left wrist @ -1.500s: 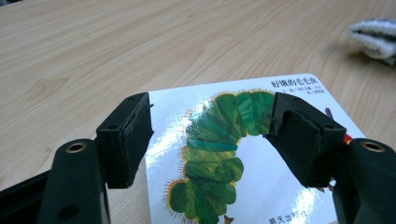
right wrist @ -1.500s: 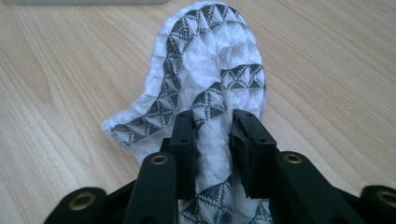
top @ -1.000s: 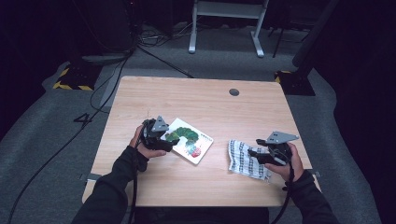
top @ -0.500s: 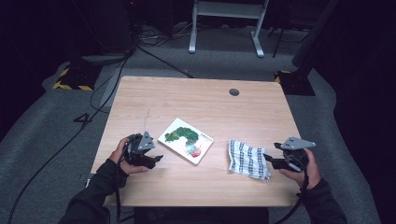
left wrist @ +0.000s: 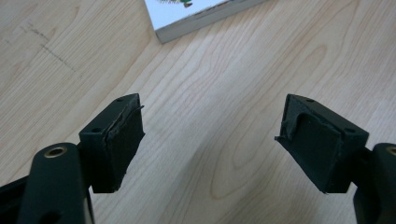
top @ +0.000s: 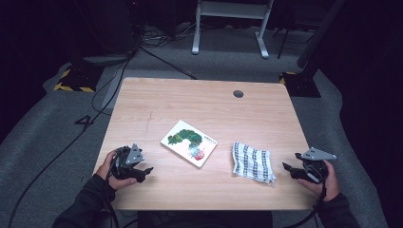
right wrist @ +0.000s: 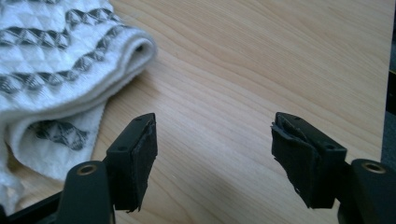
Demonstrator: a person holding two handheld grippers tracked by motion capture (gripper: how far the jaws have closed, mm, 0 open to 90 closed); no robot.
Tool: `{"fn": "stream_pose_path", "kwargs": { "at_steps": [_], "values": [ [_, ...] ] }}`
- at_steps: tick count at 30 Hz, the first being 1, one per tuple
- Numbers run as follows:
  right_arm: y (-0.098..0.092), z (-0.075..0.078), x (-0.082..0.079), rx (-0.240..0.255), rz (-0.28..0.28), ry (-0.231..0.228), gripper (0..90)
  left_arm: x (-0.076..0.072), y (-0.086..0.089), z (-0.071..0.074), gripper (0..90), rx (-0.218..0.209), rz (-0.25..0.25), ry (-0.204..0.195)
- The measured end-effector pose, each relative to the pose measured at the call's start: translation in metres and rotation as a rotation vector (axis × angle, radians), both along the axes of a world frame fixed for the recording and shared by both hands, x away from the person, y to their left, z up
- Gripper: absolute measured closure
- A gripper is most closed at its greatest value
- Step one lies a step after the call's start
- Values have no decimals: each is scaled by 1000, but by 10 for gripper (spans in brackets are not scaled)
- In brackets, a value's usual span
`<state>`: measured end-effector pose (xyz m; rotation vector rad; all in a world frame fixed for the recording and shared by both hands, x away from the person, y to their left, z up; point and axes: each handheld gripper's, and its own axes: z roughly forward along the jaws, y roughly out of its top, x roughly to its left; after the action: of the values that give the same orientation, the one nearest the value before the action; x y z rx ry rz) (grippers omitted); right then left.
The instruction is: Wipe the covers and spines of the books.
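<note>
Grippers, left (top: 142, 172) & right (top: 288, 170), are sitting at near desk (top: 190, 102) edge w/ jaws spread, right's just widening, empty; book (top: 188, 143) & towel (top: 252, 162) lying released, work looking done.

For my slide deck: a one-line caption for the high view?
Open left gripper and right gripper flank a picture book and folded towel.

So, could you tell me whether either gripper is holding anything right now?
Nothing is held: the left gripper and right gripper are open over bare table.
</note>
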<state>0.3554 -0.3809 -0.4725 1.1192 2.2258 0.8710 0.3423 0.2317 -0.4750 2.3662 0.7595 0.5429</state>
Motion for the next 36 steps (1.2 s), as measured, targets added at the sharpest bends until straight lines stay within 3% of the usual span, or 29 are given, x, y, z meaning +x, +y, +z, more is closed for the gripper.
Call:
{"fn": "stream_pose_path", "kwargs": {
  "at_steps": [9, 12, 15, 16, 17, 19, 21, 22, 36],
  "values": [
    [-17, -10, -6, 49, -34, 31, 307, -6, 14, -15, 217, 4, 29, 53],
    [-20, -13, -7, 62, -33, 43, 302, -8, 21, -19, 222, -42, 28, 68],
    [-25, -17, -8, 91, -33, 60, 291, -9, 31, -23, 221, -116, 55, 103],
    [-25, -17, -8, 91, -33, 60, 291, -9, 31, -23, 218, -116, 55, 103],
    [-27, -20, -8, 104, -34, 69, 282, -9, 36, -27, 208, -159, 77, 120],
    [-27, -22, -9, 107, -35, 75, 279, -9, 38, -29, 199, -183, 93, 115],
    [-28, -27, -9, 116, -37, 88, 271, -10, 39, -29, 178, -183, 116, 116],
    [-29, -30, -12, 135, -49, 59, 270, -10, 40, -29, 168, -174, 125, 114],
    [-29, -31, -13, 133, -74, 53, 269, -10, 40, -29, 152, -178, 145, 112]
  ]
}}
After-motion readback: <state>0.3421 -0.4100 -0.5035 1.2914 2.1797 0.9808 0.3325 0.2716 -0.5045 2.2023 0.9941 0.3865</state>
